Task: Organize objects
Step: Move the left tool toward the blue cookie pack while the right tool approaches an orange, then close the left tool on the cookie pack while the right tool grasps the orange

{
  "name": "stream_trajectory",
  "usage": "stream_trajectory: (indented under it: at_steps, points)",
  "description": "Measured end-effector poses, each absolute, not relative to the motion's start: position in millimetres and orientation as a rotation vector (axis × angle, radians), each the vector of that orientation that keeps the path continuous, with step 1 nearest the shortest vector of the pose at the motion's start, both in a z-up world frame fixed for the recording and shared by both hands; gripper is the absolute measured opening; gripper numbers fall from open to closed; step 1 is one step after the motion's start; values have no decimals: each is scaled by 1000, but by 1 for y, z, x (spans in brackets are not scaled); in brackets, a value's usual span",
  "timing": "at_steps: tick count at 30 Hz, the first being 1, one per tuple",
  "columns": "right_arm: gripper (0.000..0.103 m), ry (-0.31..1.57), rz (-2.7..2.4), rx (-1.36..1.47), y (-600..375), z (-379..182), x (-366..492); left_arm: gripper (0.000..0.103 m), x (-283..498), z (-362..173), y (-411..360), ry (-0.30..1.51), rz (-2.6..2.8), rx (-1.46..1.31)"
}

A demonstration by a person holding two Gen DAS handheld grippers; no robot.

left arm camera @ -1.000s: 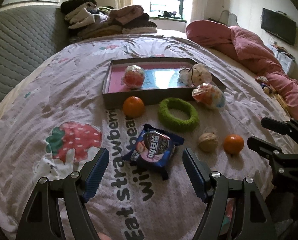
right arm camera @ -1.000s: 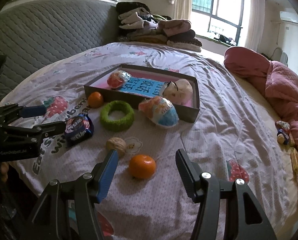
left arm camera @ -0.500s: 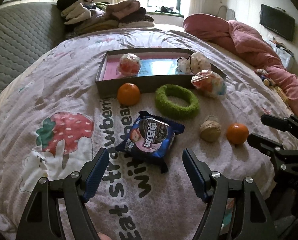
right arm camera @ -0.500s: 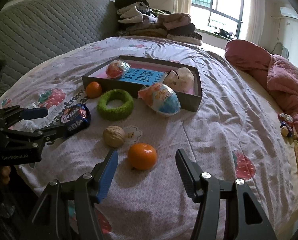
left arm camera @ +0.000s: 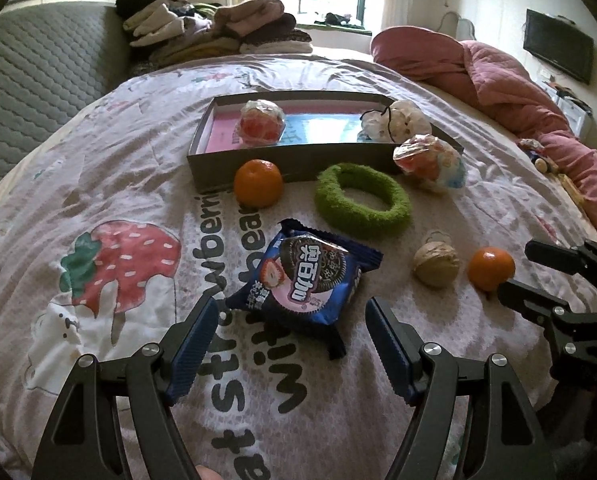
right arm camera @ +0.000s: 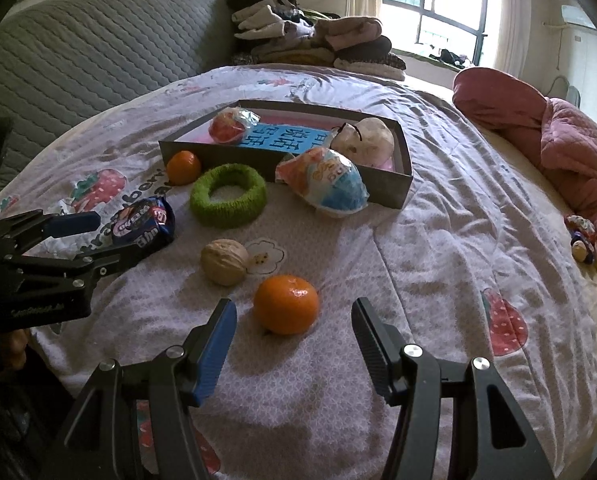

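My left gripper (left arm camera: 292, 320) is open just before a blue cookie packet (left arm camera: 306, 276) lying on the bed. My right gripper (right arm camera: 292, 324) is open around the near side of an orange (right arm camera: 286, 304), not touching it. A walnut (right arm camera: 223, 262), a green fuzzy ring (right arm camera: 228, 195), a second orange (right arm camera: 183, 167) and a wrapped toy egg (right arm camera: 326, 188) lie on the sheet before a shallow grey box (right arm camera: 266, 160). The box holds a wrapped red ball (right arm camera: 228, 126) and a white pouch (right arm camera: 364, 140).
A pink quilt (right arm camera: 558, 148) lies bunched along the right. Folded clothes (right arm camera: 310, 44) are stacked at the far end by the quilted headboard (right arm camera: 78, 60). Small toys (right arm camera: 582, 236) sit at the bed's right edge. The left gripper also shows in the right wrist view (right arm camera: 78, 236).
Both grippers have moved forward and lower: the left closer to the cookie packet, the right closer to the near orange. Both jaws stay open.
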State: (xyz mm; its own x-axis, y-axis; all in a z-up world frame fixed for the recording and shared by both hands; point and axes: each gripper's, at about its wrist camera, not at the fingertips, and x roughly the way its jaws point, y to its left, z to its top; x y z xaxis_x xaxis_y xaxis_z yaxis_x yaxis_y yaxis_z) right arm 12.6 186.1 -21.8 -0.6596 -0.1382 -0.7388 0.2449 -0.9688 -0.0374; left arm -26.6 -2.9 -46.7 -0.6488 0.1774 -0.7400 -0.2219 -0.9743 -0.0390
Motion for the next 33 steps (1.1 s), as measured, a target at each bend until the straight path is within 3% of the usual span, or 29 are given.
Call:
stream_trajectory:
  at_steps: [23,30,33]
  points:
    - [59,164,-2685,1182,188,-45,-4,77,-65,-66,5,73,2690,-1167]
    - [47,111,-2668,1159,191,-47,-5,77,-66,-69,2,54,2696,-1136]
    - [41,119,-2659,1154,188,-48,-5,71,-63,-69,2,54,2701,-1124]
